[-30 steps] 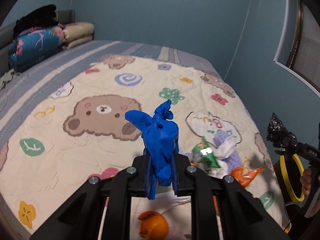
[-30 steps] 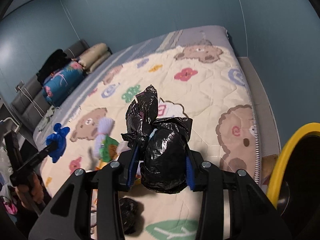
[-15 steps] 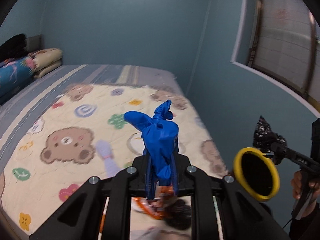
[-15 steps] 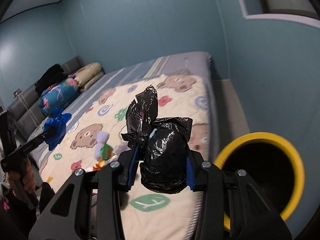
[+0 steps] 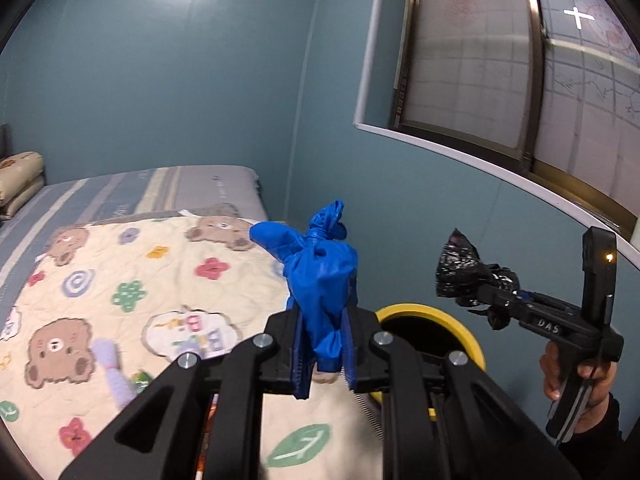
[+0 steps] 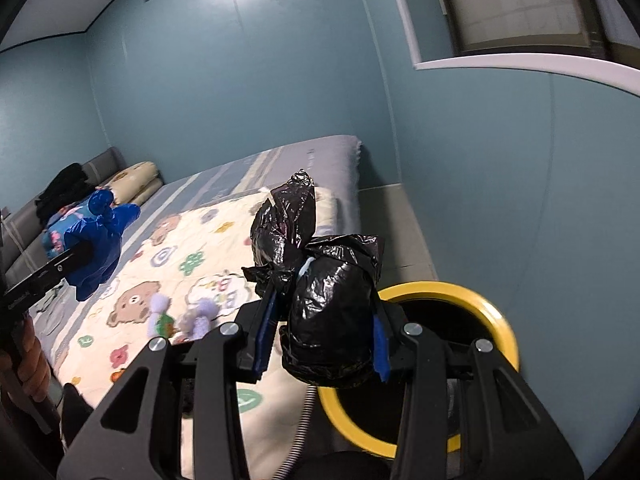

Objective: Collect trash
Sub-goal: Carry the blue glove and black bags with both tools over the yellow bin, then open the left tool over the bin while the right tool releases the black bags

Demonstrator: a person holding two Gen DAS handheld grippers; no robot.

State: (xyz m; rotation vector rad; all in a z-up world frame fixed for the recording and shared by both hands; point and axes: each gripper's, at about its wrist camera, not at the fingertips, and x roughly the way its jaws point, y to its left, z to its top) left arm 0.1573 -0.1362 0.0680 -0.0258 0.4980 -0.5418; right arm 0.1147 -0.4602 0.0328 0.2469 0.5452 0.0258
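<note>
Two tied-off trash bags up in the air, one per gripper. The blue bag (image 5: pixel 320 276) is small, glossy, knotted at the top w/ a loose flap sticking out to one side; the left gripper (image 5: pixel 324 344) is clamped tight on its lower half, jaws nearly together, bag standing upright above them. The black bag (image 6: pixel 328 312) is fatter, crinkly, shiny, knot and twisted tail poking up to the left of its bulk; the right gripper (image 6: pixel 320 340) pinches it across the middle, jaws held partway apart by the bag's width, blue pads pressed against both sides. Both bags held over the edge of the bed, near the yellow-rimmed bin (image 6: pixel 496 320) on the floor just beside the mattress; black bag sits right in front of the bin's mouth in the right wrist view, blue one a bit further off to the left. Both grippers angled somewhat downward, side by side, apart. Person's right hand (image 5: pixel 576 376) wrapped round the pistol-style handle, dark sleeve below it. On the bear-print quilt (image 5: pixel 132 280): purple fuzzy things (image 6: pixel 200 316) and some small wrappers, too blurred to make out.
</note>
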